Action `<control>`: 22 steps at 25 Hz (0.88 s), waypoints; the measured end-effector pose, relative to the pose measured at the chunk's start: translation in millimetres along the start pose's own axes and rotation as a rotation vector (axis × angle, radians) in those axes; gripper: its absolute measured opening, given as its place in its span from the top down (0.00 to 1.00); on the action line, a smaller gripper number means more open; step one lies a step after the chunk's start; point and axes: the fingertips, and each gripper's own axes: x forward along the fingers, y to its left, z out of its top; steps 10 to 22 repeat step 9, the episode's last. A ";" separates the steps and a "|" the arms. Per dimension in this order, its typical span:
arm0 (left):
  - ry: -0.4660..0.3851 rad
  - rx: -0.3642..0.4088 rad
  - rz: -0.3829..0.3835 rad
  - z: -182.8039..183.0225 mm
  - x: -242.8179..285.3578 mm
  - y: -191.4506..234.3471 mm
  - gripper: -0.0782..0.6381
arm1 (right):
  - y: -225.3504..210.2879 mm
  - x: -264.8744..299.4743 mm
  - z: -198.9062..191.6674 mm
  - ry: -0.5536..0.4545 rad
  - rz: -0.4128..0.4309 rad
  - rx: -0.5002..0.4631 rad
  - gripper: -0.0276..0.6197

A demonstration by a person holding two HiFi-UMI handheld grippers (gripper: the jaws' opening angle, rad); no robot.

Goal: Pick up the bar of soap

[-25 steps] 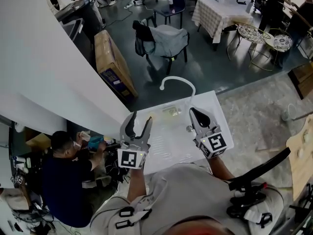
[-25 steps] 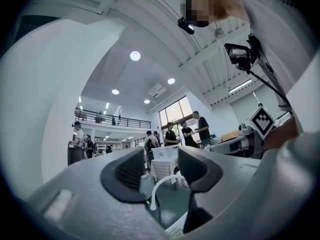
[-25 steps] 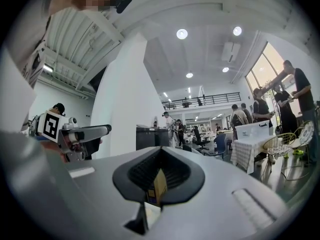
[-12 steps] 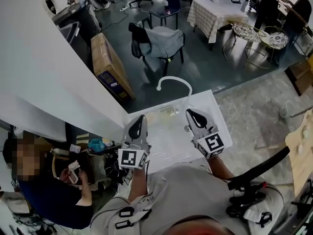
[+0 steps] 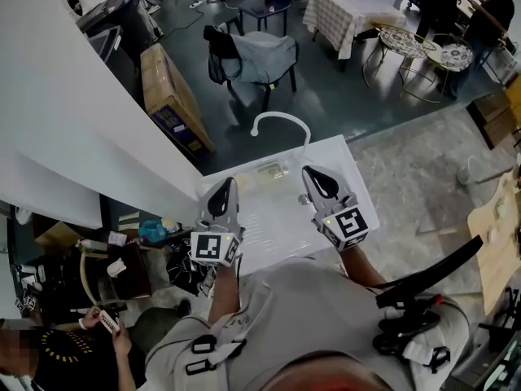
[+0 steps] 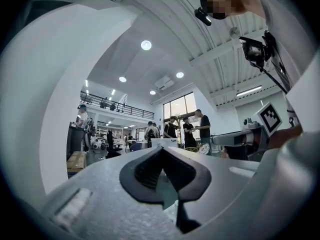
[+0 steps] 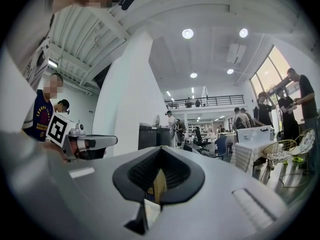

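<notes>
Over the white sink top [image 5: 273, 214], in front of the curved tap [image 5: 281, 120], both tools hang side by side, level, pointing away from the person. The left gripper [image 5: 225, 187] has its jaws pressed together with nothing between them, and its own view shows only floor and room through the slot. The right gripper [image 5: 314, 177] is the same: its jaws meet and are empty, with a far-off cardboard box showing through the gap. The soap is in neither tool. It likely lies on the sink near the small grated piece [image 5: 269, 170], but it is too small and pale to pick out for sure. Risks, as judged: jaws brought down while together would shove the bar rather than straddle it. A slick bar on a smooth top could squirt out of a hard pinch. The tap stands close enough for a reach to clip it.
</notes>
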 end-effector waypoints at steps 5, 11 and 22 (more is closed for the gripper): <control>0.006 -0.013 -0.015 -10.8 4.8 -8.8 0.90 | -7.5 -1.9 -2.6 -0.011 0.003 -0.002 0.96; 0.013 -0.008 0.003 -1.8 -2.2 -6.7 0.90 | -6.9 -0.4 4.4 -0.010 -0.012 -0.003 0.96; 0.013 -0.008 0.003 -1.8 -2.2 -6.7 0.90 | -6.9 -0.4 4.4 -0.010 -0.012 -0.003 0.96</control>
